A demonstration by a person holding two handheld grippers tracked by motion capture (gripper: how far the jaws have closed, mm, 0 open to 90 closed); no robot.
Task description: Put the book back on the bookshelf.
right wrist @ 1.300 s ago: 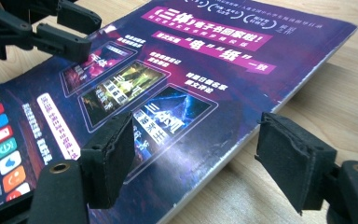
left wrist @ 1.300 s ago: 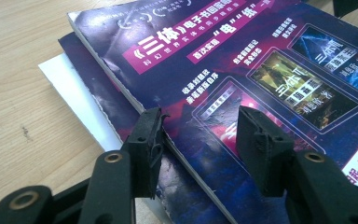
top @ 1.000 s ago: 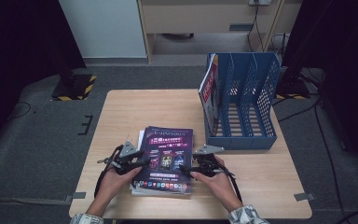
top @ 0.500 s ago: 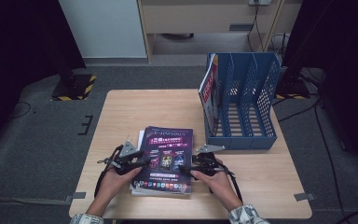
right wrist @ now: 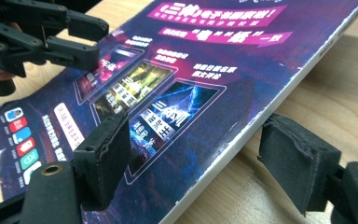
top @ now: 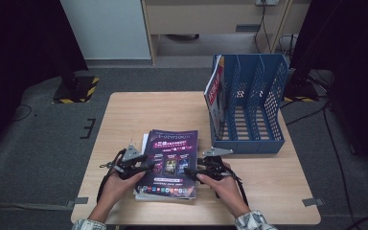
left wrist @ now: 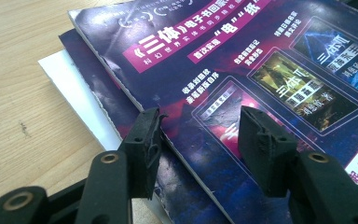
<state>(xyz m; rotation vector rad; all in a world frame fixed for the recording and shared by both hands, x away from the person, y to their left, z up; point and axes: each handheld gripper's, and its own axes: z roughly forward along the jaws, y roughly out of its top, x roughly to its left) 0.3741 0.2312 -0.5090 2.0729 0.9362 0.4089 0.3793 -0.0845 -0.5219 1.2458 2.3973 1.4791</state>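
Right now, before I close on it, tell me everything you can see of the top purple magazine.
The top purple magazine lies flat, cover up, on a small stack near the table's front edge. Its glossy cover is dark purple with magenta banners, white Chinese text and three framed pictures. Its white page edges look slightly ragged. The left gripper straddles its left edge and the right gripper its right edge, both with jaws apart, not pressing.
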